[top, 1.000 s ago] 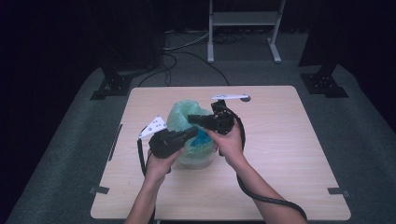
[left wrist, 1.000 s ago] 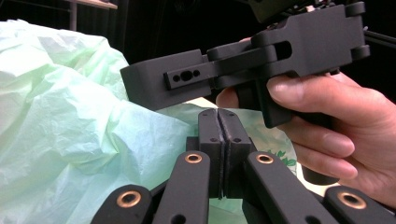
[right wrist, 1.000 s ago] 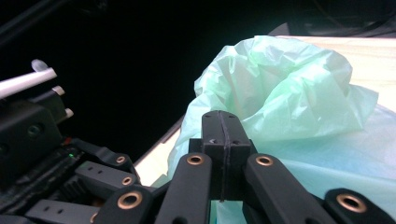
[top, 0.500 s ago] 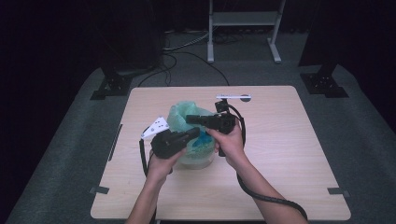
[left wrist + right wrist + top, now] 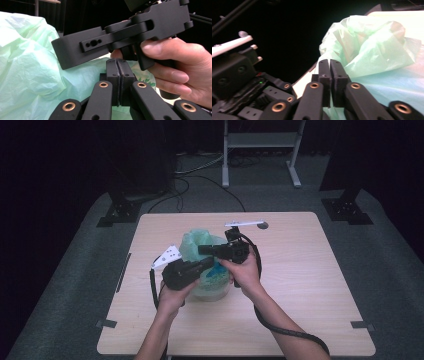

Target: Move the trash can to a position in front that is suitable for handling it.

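A crumpled pale green plastic bag [image 5: 196, 243] [image 5: 30, 62] [image 5: 374, 45] lines a round whitish tub [image 5: 212, 291] at the middle of the table, with something blue [image 5: 218, 268] inside. My left gripper [image 5: 212, 262] [image 5: 116, 62] reaches over the tub from the left, jaws pressed together, the bag just behind them. My right gripper [image 5: 201, 249] [image 5: 329, 62] points left across the bag's bunched top, jaws together too. No film visibly sticks out between either pair. The two grippers cross close over the tub.
The light wooden table [image 5: 300, 290] has bare room on every side of the tub. Black cables trail from both grippers across the near part of the table. Beyond the far edge are stand feet [image 5: 120, 212] and a metal frame [image 5: 260, 150] on the dark floor.
My right gripper has shifted slightly left and lower over the bag's top. The left gripper and the tub have hardly moved.
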### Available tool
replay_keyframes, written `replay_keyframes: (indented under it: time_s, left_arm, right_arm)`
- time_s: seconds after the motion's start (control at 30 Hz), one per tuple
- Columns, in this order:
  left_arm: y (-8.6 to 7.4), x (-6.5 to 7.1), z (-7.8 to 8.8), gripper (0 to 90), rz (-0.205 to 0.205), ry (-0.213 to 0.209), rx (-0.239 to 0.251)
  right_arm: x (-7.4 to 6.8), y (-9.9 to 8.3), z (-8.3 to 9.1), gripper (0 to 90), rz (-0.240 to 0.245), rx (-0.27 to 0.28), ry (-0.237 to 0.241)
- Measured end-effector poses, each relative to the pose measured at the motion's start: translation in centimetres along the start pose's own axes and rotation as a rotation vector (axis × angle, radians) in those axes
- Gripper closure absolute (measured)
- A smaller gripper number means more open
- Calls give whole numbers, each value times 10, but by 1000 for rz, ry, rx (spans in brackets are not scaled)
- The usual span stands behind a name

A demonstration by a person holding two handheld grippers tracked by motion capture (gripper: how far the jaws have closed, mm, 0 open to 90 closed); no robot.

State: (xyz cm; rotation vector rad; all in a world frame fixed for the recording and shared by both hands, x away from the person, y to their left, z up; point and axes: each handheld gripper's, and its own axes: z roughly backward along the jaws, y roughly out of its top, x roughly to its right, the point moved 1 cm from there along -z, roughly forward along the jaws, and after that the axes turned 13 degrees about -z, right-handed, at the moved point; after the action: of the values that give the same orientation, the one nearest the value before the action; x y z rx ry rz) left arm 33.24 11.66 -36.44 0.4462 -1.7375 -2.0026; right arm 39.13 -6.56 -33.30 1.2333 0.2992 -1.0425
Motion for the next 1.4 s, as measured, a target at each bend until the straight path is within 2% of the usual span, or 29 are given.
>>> replay_keyframes:
  time_s: [0.2, 0.4, 0.6, 0.7, 0.8, 0.93, 1.23, 1.4]
  left_arm:
    - [1, -1, 2, 878, 2, -2, 3]
    - [7, -5, 12, 762, 23, 7, 30]
    - [12, -20, 32, 661, 71, 69, 86]
    - [11, -29, 41, 562, 97, 121, 90]
    - [9, -39, 47, 443, 132, 189, 73]
    - [6, -48, 54, 380, 169, 244, 69]
    - [-1, -60, 60, 278, 212, 316, 54]
    - [-3, -63, 62, 232, 229, 336, 47]
  right_arm:
    - [3, 0, 0, 900, 0, 13, -47]
    - [8, 3, 5, 900, -22, 38, -51]
    - [14, 4, 9, 900, -41, 56, -42]
    - [14, 4, 10, 900, -49, 64, -29]
    - [12, 5, 12, 900, -33, 73, -32]
    - [8, 5, 13, 900, -19, 80, -31]
    - [2, 11, 24, 900, -24, 110, -6]
    - [-1, 16, 32, 900, -30, 136, 12]
